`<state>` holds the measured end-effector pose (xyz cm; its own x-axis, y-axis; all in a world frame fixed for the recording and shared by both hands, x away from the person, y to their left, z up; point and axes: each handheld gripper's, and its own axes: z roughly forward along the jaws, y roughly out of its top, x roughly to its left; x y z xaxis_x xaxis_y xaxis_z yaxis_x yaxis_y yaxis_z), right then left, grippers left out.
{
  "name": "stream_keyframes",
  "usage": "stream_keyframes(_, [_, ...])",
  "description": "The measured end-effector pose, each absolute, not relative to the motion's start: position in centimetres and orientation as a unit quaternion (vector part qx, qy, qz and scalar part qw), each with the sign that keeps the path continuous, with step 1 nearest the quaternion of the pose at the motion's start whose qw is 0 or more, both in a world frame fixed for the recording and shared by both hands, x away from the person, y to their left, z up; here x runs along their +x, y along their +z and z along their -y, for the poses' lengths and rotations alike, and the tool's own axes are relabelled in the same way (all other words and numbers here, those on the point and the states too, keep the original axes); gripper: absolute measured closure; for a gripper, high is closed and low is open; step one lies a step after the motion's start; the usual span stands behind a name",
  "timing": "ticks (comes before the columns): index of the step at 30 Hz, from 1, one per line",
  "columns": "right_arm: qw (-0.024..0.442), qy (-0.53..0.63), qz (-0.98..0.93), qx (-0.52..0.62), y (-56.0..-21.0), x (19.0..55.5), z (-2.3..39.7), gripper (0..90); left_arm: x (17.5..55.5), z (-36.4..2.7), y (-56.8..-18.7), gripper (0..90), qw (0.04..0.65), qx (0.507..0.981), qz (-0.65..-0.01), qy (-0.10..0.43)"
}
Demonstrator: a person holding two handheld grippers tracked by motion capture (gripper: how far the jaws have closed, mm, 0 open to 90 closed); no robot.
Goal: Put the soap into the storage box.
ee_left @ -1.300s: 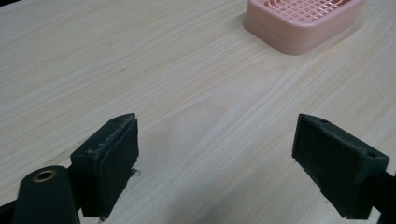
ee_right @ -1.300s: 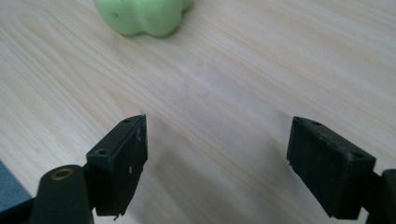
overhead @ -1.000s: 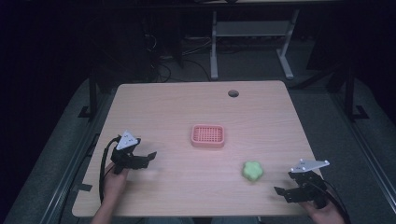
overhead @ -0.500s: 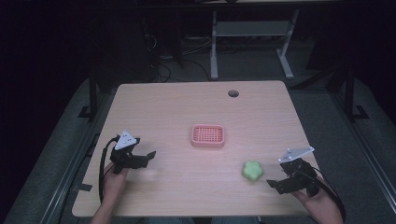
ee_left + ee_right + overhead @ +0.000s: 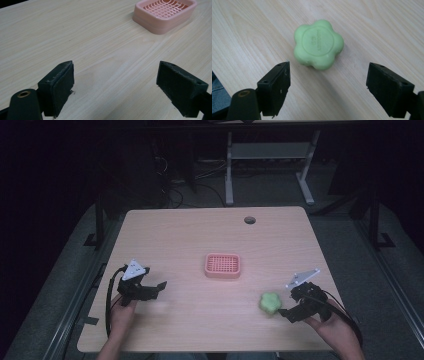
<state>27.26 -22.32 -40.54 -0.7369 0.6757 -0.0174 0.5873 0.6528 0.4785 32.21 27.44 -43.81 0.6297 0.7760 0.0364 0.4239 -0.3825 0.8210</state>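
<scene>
Lower right of the high view: the right gripper [image 5: 286, 311], jaws spread wide, points at a pale green flower-shaped soap bar [image 5: 269, 303] lying on the wooden table [image 5: 190, 235]. A good grasp would centre the soap between the jaws before closing. The left gripper [image 5: 159, 285] sits spread and empty, lower left.

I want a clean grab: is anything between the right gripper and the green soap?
Nothing visible is. The right gripper has its jaws spread wide, with only bare table between them and the green flower-shaped soap just ahead.

Embossed lettering on the green soap [image 5: 319, 44] is too faint to read.
</scene>
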Motion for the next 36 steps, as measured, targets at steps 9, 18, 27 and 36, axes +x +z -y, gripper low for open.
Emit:
stream_keyframes(9, [0.090,0.217,-0.913,0.333,-40.1,28.1,20.9,18.7,32.2,-27.4,-43.8,14.4,0.413,0.803,-0.373,0.214])
stream_keyframes(18, [0.079,0.200,-0.920,0.327,-40.2,29.0,19.3,18.0,32.2,-27.5,-43.8,14.4,0.416,0.801,-0.373,0.214])
stream_keyframes(27, [0.066,0.171,-0.931,0.314,-41.4,30.1,17.8,16.6,32.2,-27.5,-43.8,14.4,0.416,0.801,-0.374,0.215])
stream_keyframes(36, [0.056,0.153,-0.934,0.320,-42.3,30.8,17.1,15.9,32.2,-27.5,-43.7,14.4,0.416,0.801,-0.373,0.214])
